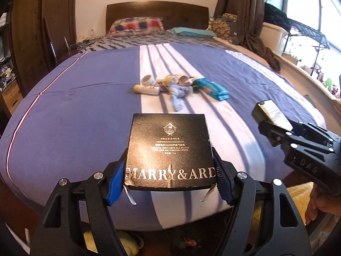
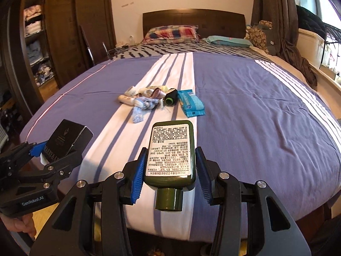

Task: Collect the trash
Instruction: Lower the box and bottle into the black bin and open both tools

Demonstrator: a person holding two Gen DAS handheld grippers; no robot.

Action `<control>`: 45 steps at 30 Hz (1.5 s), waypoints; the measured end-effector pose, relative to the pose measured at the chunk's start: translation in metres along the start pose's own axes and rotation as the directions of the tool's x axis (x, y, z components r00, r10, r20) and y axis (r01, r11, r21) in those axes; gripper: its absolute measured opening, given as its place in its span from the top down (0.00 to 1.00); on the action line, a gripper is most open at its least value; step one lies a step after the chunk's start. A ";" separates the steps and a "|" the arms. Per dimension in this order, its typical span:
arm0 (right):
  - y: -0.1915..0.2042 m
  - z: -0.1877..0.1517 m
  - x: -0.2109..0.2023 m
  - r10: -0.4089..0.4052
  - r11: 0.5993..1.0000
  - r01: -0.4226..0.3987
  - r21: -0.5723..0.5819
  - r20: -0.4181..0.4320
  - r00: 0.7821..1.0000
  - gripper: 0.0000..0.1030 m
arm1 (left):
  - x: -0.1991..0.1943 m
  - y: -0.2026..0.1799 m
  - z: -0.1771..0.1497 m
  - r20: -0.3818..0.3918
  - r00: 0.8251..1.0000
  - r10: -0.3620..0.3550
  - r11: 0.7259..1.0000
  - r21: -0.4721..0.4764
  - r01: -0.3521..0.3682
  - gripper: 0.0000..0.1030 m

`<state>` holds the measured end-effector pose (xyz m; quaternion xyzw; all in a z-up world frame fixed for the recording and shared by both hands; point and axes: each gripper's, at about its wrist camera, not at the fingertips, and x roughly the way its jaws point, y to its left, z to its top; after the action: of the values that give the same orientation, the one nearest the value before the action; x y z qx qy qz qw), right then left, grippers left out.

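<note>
Our left tongs clamp a black box by its two sides, held above the foot of the bed. Our right tongs grip a dark green bottle, cap toward us, label up. The remaining trash lies heaped mid-bed on the white stripe, with a blue packet just beside a small green-capped bottle.

Bare bedspread lies open on both sides of the trash pile mid-bed; pillows crowd the headboard end
</note>
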<state>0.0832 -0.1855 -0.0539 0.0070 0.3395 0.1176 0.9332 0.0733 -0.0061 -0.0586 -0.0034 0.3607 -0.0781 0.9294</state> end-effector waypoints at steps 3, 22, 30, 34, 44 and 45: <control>0.002 -0.011 -0.014 0.011 1.000 -0.011 -0.009 0.000 1.000 0.56 | -0.015 -0.006 -0.012 0.007 1.000 -0.018 1.000 0.003 0.018 0.34; -0.008 -0.122 -0.004 0.060 0.998 -0.054 0.034 -0.228 0.972 0.56 | 0.010 -0.028 -0.136 -0.246 0.965 -0.093 0.996 -0.014 0.092 0.34; -0.003 -0.160 0.033 0.081 0.996 -0.066 0.056 -0.358 0.930 0.56 | 0.050 -0.032 -0.180 -0.386 0.917 -0.097 0.995 -0.025 0.095 0.34; -0.004 -0.175 0.051 0.099 0.994 -0.071 0.083 -0.418 0.903 0.56 | 0.067 -0.031 -0.194 -0.441 0.890 -0.115 0.993 -0.042 0.107 0.34; -0.007 -0.199 0.083 0.144 0.987 -0.084 0.136 -0.526 0.838 0.56 | 0.104 -0.032 -0.214 -0.546 0.821 -0.169 0.986 -0.079 0.150 0.34; -0.008 -0.200 0.086 0.147 0.986 -0.084 0.141 -0.533 0.833 0.56 | 0.104 -0.031 -0.217 -0.549 0.818 -0.169 0.985 -0.082 0.148 0.34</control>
<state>0.0212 -0.1873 -0.2631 0.0464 0.5944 0.1518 0.7884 -0.0006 -0.0410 -0.2869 -0.0273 0.6142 -0.1464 0.7750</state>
